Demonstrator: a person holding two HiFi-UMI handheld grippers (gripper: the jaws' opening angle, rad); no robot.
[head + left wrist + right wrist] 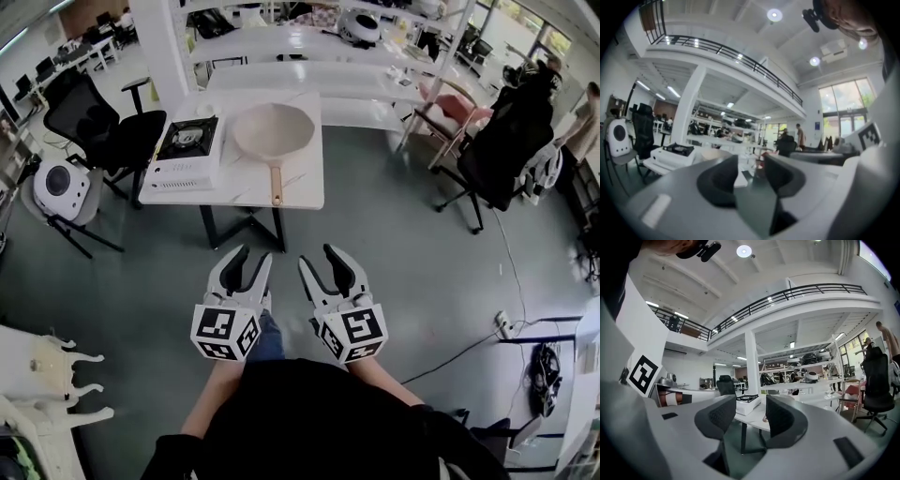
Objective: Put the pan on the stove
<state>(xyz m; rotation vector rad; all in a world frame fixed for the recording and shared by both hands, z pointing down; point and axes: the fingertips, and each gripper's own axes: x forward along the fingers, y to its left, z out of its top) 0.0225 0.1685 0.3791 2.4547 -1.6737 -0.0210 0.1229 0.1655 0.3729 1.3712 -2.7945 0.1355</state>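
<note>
A beige pan [274, 131] with a wooden handle [277, 183] lies on the white table [305, 192], its handle toward me. Left of it on the same table stands a white portable gas stove [185, 150] with a black burner top. My two grippers hang side by side over the grey floor, well short of the table. The left gripper [251, 259] is open and empty, and so is the right gripper [319, 259]. The left gripper view shows the stove [675, 152] far beyond its jaws. In the right gripper view the stove [749, 401] and table edge appear between the jaws.
A black office chair [103, 127] stands left of the table and another [511, 141] at the right. White shelving [309, 47] runs behind the table. A round white machine [61, 187] sits at the left, and cables [506, 323] lie on the floor at the right.
</note>
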